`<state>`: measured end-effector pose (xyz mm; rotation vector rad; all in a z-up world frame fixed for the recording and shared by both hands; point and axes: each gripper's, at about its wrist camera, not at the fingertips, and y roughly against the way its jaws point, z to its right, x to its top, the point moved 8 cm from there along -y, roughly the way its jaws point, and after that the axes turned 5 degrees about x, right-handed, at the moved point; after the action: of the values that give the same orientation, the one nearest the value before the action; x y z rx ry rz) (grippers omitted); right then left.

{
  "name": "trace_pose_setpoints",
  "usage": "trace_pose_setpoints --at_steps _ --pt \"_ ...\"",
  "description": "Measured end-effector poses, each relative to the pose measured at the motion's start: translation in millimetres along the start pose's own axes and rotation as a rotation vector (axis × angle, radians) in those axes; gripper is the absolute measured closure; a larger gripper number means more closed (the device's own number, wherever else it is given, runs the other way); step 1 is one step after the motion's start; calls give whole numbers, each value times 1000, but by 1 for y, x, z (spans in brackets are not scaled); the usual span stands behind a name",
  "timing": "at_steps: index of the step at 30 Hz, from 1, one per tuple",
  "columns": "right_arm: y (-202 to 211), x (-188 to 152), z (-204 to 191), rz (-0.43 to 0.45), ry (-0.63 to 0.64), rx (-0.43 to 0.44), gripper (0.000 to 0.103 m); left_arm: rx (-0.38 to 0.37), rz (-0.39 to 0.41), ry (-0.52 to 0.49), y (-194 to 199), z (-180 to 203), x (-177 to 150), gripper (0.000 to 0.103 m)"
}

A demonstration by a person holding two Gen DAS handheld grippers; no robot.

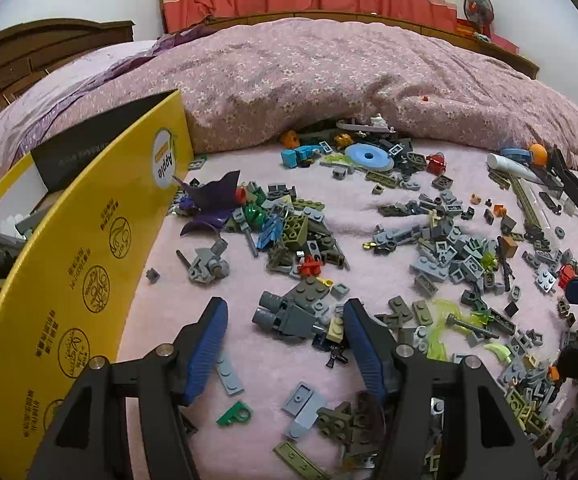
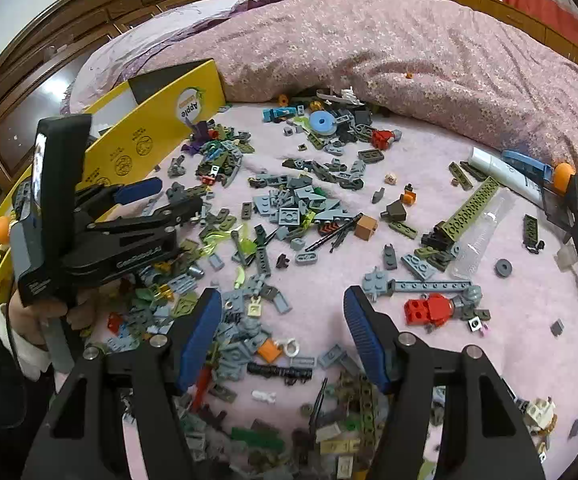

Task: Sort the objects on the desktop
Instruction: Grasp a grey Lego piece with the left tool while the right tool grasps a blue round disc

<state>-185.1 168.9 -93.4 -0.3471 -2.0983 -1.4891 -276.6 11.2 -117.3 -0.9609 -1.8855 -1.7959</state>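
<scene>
Many small toy bricks lie scattered on a pink blanket (image 1: 273, 364). My left gripper (image 1: 285, 312) is open and empty, low over a dark grey brick assembly (image 1: 289, 312) that lies between its fingers. My right gripper (image 2: 283, 300) is open and empty above a pile of grey and green bricks (image 2: 249, 332). A red and grey brick figure (image 2: 433, 308) lies just right of it. The left gripper (image 2: 157, 200) also shows in the right wrist view, held by a hand at the left.
A yellow cardboard box (image 1: 101, 248) stands at the left with bricks inside. A bunched pink floral quilt (image 1: 329, 80) borders the far side. A blue disc (image 1: 369, 157), a white tube (image 1: 509, 166) and a black frame piece (image 1: 577, 192) lie further off.
</scene>
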Motion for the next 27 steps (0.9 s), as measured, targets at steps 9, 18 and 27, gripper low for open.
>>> trace_pose_setpoints --at_steps 9,18,27 --pt "-13 19 1 5 33 0 38 -24 -19 33 -5 -4 -3 41" --pt "-62 106 25 47 46 -54 39 -13 -15 28 -5 -4 -3 42" --pt "-129 159 33 28 63 -109 59 -25 -22 37 -7 -7 -4 42"
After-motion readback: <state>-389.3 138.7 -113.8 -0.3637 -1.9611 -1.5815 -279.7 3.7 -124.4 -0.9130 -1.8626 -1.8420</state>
